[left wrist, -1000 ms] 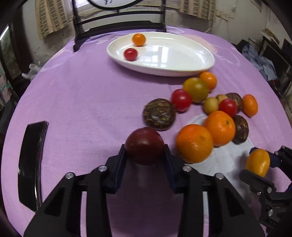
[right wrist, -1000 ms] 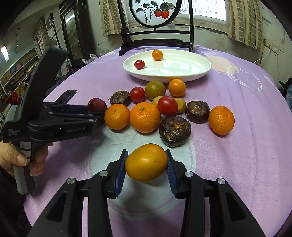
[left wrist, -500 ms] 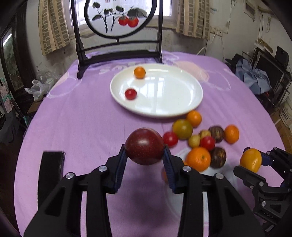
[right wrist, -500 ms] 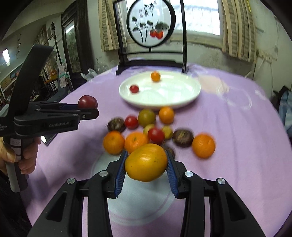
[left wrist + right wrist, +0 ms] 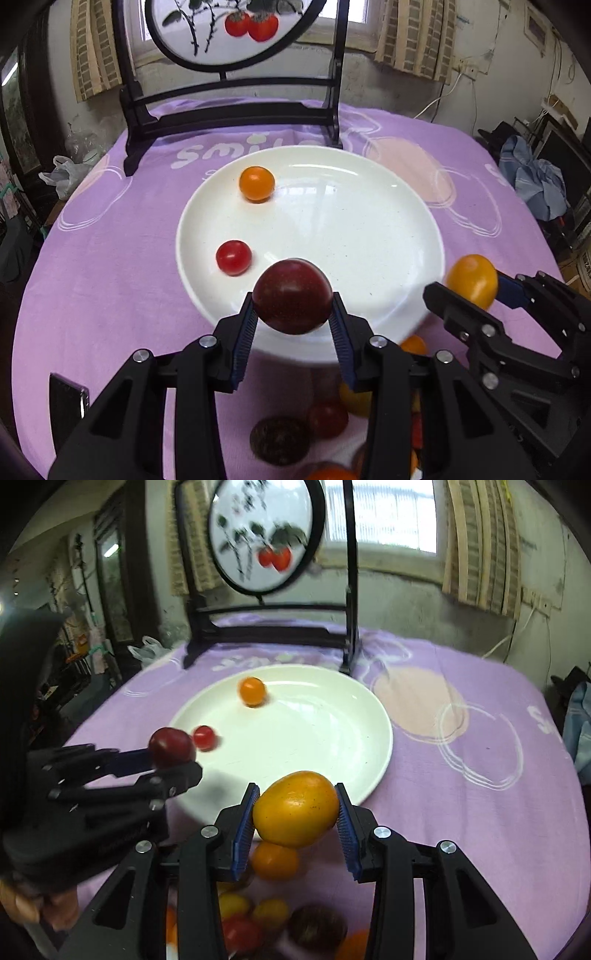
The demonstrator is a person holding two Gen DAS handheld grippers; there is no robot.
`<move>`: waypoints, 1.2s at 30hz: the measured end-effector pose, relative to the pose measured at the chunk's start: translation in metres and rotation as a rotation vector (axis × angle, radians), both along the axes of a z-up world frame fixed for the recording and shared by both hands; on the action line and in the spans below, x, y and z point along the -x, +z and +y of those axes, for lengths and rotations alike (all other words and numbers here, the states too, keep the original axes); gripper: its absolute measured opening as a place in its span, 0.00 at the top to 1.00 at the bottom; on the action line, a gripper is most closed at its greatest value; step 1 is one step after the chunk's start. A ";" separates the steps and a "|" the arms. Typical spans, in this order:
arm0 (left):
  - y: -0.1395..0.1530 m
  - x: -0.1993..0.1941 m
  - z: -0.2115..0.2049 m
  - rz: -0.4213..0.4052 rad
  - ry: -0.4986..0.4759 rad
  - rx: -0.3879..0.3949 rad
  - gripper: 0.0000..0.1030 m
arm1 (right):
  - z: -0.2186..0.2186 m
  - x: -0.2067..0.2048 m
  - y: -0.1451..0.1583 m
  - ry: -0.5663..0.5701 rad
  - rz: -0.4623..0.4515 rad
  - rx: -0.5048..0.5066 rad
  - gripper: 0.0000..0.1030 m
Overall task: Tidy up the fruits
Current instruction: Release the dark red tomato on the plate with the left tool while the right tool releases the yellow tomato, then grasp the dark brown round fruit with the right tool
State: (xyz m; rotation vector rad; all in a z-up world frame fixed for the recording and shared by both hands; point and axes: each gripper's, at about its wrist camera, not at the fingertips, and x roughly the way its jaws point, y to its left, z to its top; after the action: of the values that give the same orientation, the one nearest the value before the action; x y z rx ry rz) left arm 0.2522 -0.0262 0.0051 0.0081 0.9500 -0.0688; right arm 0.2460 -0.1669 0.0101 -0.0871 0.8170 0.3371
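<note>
My left gripper (image 5: 293, 317) is shut on a dark red round fruit (image 5: 292, 295), held above the near rim of the white plate (image 5: 369, 236). My right gripper (image 5: 295, 812) is shut on a yellow-orange oval fruit (image 5: 297, 808), held over the plate's (image 5: 314, 731) near right rim. Each gripper shows in the other's view: the right one (image 5: 476, 284) at the right, the left one (image 5: 171, 751) at the left. On the plate lie a small orange fruit (image 5: 256, 183) and a small red tomato (image 5: 233, 257). Several loose fruits (image 5: 273, 860) lie blurred beneath the grippers.
A purple cloth (image 5: 92, 258) covers the round table. A dark wooden stand with a round painted screen (image 5: 236, 110) stands just behind the plate. A black phone (image 5: 68, 406) lies at the near left. A hand (image 5: 22, 904) grips the left tool's handle.
Both grippers have lifted their fruits off the pile and carried them forward to the plate, which now fills the views. The pile has dropped to the bottom of the frames.
</note>
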 end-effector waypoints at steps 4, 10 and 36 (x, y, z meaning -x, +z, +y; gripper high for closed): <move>-0.018 -0.017 0.001 0.044 0.020 0.001 0.62 | 0.007 -0.014 -0.016 0.011 0.052 0.021 0.59; -0.007 -0.014 0.016 -0.005 0.078 -0.001 0.27 | -0.003 -0.010 -0.012 -0.008 0.058 -0.034 0.50; -0.005 0.119 0.031 -0.088 0.043 -0.052 0.08 | -0.016 0.155 -0.036 0.095 0.078 0.100 0.37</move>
State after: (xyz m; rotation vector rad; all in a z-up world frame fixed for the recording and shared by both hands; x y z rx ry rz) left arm 0.1336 0.0053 0.0002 0.0386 0.8636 -0.0036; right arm 0.0907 -0.1825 -0.0259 -0.2077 0.9086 0.3912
